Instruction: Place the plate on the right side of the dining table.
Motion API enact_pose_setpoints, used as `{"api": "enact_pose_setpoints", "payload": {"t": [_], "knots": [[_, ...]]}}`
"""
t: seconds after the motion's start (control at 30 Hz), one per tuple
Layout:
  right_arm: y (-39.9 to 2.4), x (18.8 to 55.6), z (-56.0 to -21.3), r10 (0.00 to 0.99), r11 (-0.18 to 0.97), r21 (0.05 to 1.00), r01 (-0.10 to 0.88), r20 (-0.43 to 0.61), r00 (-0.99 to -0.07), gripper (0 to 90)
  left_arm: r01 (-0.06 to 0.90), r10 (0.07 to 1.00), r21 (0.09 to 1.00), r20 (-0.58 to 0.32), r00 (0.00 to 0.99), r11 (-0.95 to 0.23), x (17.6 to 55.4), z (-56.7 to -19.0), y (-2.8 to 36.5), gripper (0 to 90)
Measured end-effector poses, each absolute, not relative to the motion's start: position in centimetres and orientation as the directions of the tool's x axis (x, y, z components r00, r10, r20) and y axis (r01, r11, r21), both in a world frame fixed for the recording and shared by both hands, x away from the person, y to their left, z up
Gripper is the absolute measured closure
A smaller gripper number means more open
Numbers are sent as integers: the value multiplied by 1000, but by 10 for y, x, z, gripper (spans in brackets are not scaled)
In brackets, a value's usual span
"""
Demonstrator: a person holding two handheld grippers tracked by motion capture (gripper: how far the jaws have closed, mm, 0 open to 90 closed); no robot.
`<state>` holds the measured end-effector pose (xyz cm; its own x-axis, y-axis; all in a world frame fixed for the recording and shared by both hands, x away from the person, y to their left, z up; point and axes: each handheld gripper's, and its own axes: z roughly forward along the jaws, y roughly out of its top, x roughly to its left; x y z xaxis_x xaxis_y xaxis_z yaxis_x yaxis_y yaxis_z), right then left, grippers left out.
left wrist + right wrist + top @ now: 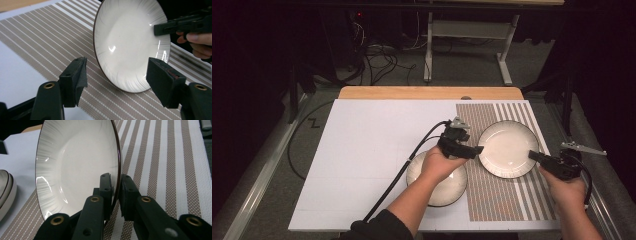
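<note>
**Plate pinched by its rim on the striped mat**

Nearest the person, a second plate (439,185) rests on the white table (362,150), partly under the left hand (437,165). Just beyond it the left gripper (472,149) stands released, its jaws apart with nothing between them, just short of the near-left rim of the white plate (507,148). The right gripper (534,156) is clenched on that plate's opposite rim, one jaw inside the dish and one outside; in the right gripper view the pads (106,187) press the thin dark edge. The plate is on the striped mat (502,200) toward the table's right side, and whether it is tilted off the mat I cannot tell.

It looks like glazed ceramic: stiff, fairly heavy for a one-edge grip, slick and breakable. The rim is the only real hold; a deep, firm bite there, with the dish kept low, seems safest.
</note>
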<state>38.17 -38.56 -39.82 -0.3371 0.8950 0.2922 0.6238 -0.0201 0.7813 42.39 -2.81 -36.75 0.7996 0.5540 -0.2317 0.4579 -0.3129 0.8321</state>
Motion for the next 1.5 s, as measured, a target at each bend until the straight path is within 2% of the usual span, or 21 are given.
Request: {"api": "enact_pose_setpoints", "payload": {"t": [0.13,0.27,0.53,0.73,1.03,1.27,1.5], "knots": [[-385,382,-398,900,-19,775,632,288,-326,836,428,550,856,-217,806,-289,411,-365,-8,288],[-383,385,-397,907,-19,770,637,281,-313,833,382,565,887,-183,805,-258,386,-365,29,244],[-381,388,-398,914,-33,758,652,286,-286,826,363,592,906,-171,787,-220,356,-374,82,218],[-381,392,-400,918,-40,751,659,288,-273,821,334,652,919,-124,748,-208,325,-378,137,178],[-380,397,-401,919,-57,742,668,301,-256,819,295,721,941,-87,687,-168,302,-385,194,141],[-381,401,-404,920,-81,725,684,318,-229,809,292,758,949,-101,644,-121,300,-395,210,7],[-384,406,-410,913,-118,703,702,355,-202,802,271,757,955,-88,647,-121,299,-394,213,6]]}}
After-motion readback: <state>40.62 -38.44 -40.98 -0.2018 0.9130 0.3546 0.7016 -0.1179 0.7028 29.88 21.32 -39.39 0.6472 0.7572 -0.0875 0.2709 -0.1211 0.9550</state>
